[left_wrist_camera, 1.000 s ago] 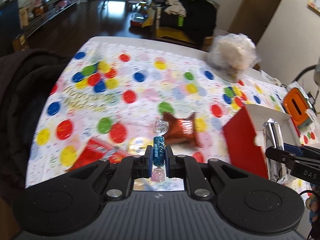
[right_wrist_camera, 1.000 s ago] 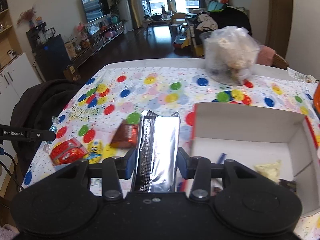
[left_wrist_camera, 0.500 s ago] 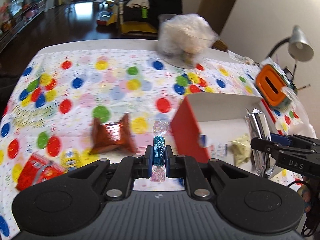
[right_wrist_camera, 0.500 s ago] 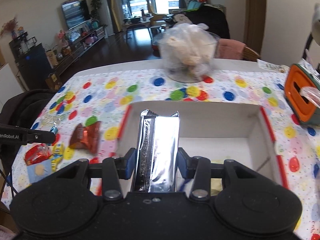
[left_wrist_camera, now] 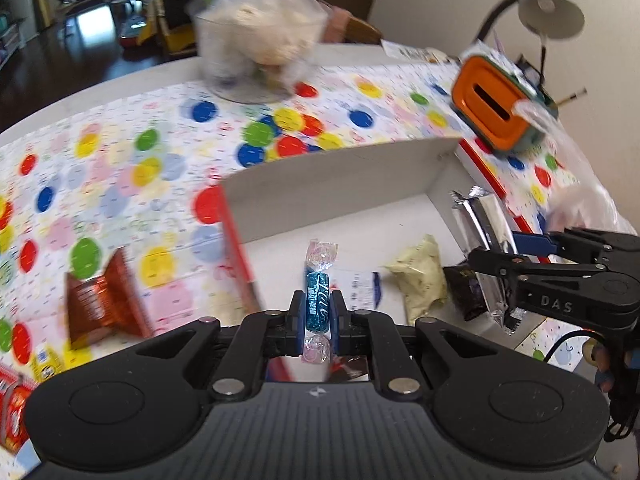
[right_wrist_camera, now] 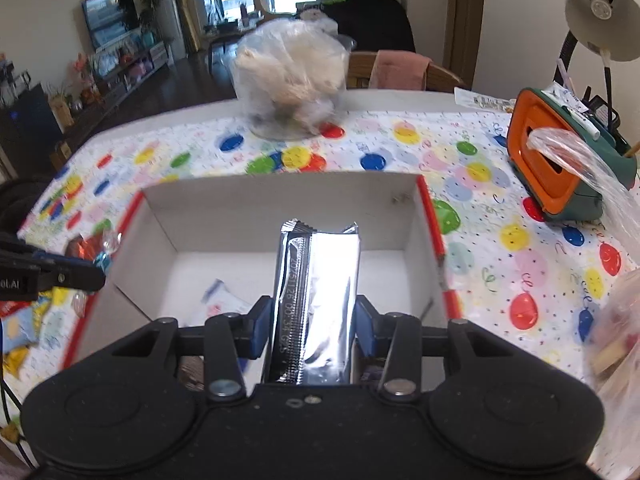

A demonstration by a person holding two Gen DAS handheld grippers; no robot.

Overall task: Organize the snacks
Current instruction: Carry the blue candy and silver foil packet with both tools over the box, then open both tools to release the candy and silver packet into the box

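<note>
While the left tool (left_wrist_camera: pixel 317 322) pinches a blue twist-wrapped candy (left_wrist_camera: pixel 318 300) tight between its pads, it hangs over the near left rim of the white box (left_wrist_camera: pixel 340 184). The right tool (right_wrist_camera: pixel 310 326), part-open, clamps a silver foil bar (right_wrist_camera: pixel 316 300) over the box's middle. Inside lie a pale packet (left_wrist_camera: pixel 424 280) and dark wrapper (left_wrist_camera: pixel 464 288). A brown wrapper (left_wrist_camera: pixel 100 300) lies left on the counter; an orange holder (right_wrist_camera: pixel 540 164) stands near the far right corner.

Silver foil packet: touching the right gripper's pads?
Touching. The right wrist view shows the silver foil packet clamped between both blue pads of the right gripper, above the open white box.
</note>
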